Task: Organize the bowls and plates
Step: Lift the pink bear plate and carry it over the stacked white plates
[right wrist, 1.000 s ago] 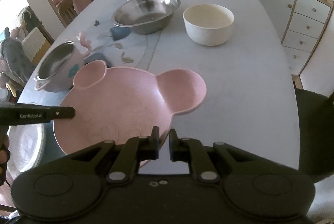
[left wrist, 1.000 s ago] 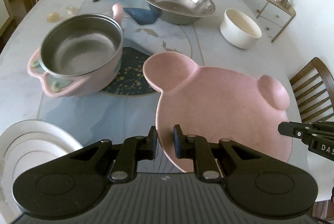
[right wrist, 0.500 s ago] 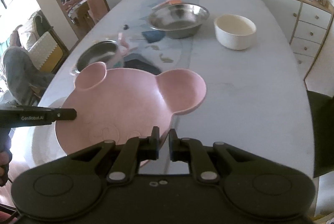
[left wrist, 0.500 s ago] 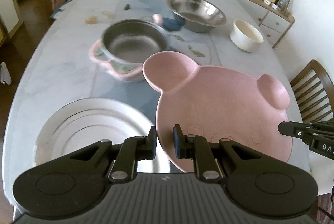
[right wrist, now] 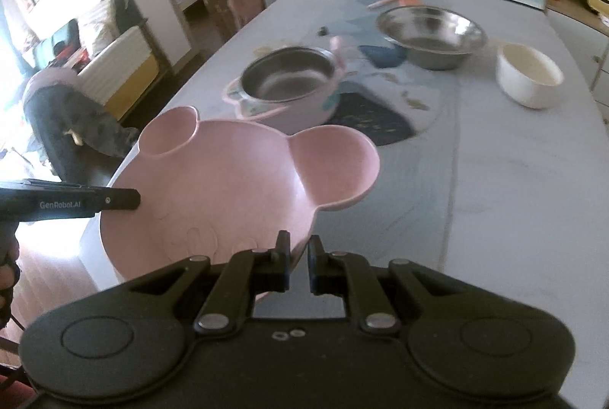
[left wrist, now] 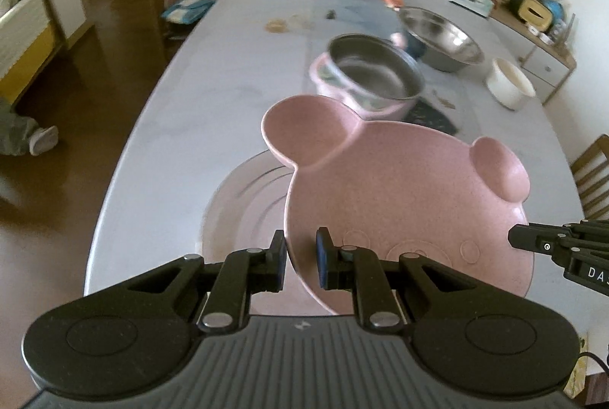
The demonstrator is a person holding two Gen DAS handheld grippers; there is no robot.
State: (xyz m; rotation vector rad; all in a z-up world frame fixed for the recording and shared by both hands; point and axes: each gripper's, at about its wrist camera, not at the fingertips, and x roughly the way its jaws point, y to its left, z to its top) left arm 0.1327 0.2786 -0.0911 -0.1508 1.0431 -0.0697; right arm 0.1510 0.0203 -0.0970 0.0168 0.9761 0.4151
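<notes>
The pink bear-shaped plate (left wrist: 411, 203) fills the lower centre of both views, held above the desk (left wrist: 228, 96). The left gripper (left wrist: 300, 258) has its jaws clamped on the near rim; the right gripper (right wrist: 298, 266) pinches the opposite rim. A white plate (left wrist: 243, 214) lies beneath, seemingly untouched. A steel-lined pink bowl (right wrist: 285, 85) sits beyond.

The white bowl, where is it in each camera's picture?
Left wrist view: the white bowl sits far right, on the table beyond the pink bear plate.
Right wrist view: the white bowl sits upper right, beside the steel bowl.
Shared landmark: the steel bowl lies just left of it in both pictures.
</notes>
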